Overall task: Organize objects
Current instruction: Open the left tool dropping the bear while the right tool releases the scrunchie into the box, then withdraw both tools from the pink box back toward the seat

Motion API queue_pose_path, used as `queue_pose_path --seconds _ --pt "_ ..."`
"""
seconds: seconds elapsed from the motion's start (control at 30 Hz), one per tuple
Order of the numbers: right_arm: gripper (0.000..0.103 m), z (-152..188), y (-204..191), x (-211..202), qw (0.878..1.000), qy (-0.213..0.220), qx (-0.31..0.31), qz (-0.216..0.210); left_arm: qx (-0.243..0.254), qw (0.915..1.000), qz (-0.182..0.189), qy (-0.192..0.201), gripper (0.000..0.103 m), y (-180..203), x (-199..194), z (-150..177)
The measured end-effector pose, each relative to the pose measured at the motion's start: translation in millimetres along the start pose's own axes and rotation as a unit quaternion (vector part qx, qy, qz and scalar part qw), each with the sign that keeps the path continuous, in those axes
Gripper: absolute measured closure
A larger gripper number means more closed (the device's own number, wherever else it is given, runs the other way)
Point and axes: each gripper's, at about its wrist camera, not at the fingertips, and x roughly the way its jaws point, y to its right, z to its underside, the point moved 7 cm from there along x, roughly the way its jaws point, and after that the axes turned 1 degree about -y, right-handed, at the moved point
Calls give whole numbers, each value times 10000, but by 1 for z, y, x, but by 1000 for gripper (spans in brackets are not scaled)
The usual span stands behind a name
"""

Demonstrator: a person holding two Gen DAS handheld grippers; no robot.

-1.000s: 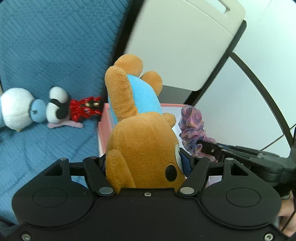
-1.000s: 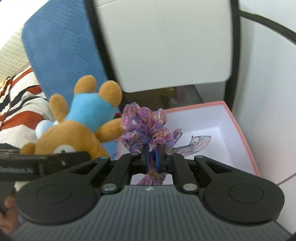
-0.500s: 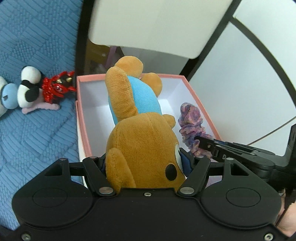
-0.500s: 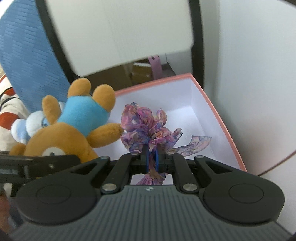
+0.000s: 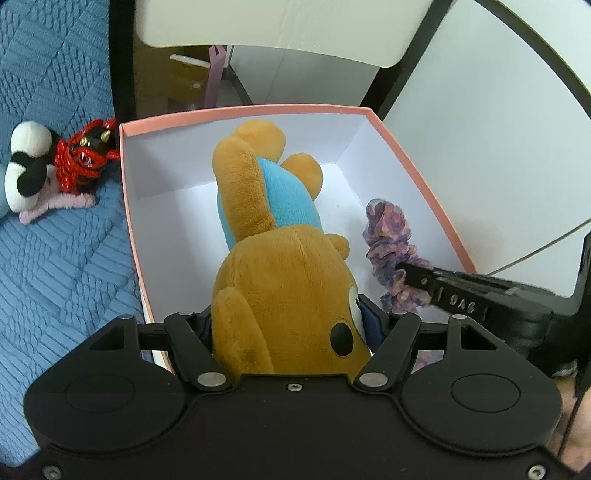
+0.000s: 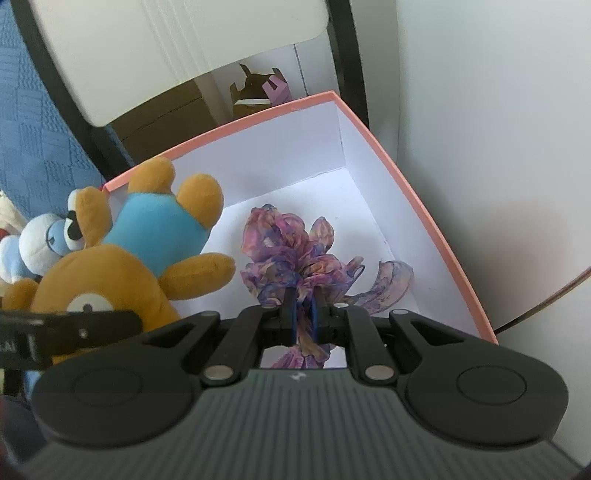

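Observation:
My left gripper (image 5: 291, 321) is shut on the head of a brown plush bear in a blue shirt (image 5: 273, 236) and holds it over the open pink box with white inside (image 5: 243, 110). The bear also shows in the right wrist view (image 6: 122, 258). My right gripper (image 6: 303, 314) is shut on a purple-pink fabric scrunchie (image 6: 291, 254) and holds it over the right side of the box (image 6: 417, 206). The scrunchie also shows in the left wrist view (image 5: 391, 247), beside the bear.
A black-and-white plush (image 5: 27, 162) and a red toy (image 5: 83, 158) lie on the blue quilted cover (image 5: 55, 258) left of the box. A white chair back with a black frame (image 5: 280, 26) stands behind it. A white wall (image 6: 498, 129) is to the right.
Both grippers have moved forward and down with their loads, from beside the box to over its inside. Both stay shut.

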Motion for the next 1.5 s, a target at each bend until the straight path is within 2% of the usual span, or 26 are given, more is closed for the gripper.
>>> queue_pose_path --seconds 0.1,0.2,0.23,0.3,0.33,0.37,0.5,0.8,1.07,1.27,1.4,1.5 --pt "91 1 4 -8 9999 114 49 47 -1 10000 19 29 31 2 -2 1" --pt "90 -1 5 -12 9998 184 -63 84 6 9998 -30 202 24 1 -8 0" --pt "85 -2 5 -14 9997 214 -97 94 34 9997 -63 245 22 2 -10 0" --pt "67 -4 5 -21 9995 299 -64 46 68 9994 -36 332 22 3 -17 0" --pt "53 -4 5 -24 9994 345 -37 11 58 9993 19 376 22 3 -22 1" --pt "47 -5 3 -29 9991 417 -48 -35 43 9991 45 414 22 3 -26 2" --pt "49 -2 -10 -49 9977 584 -340 -38 73 9977 84 675 22 2 -48 7" --pt "49 16 -54 -101 9917 1017 -537 -579 200 9905 42 1358 22 -9 -115 22" --pt "49 34 -99 -143 9814 1437 -764 -1016 198 9819 -68 1880 22 -26 -166 48" --pt "48 44 -123 -164 9744 1691 -822 -1231 141 9762 -165 2157 22 -41 -190 68" --pt "48 52 -142 -172 9704 1785 -920 -1346 239 9708 -407 2351 22 -48 -205 83" --pt "48 59 -151 -176 9692 1819 -944 -1368 138 9686 -442 2445 22 -55 -213 93"
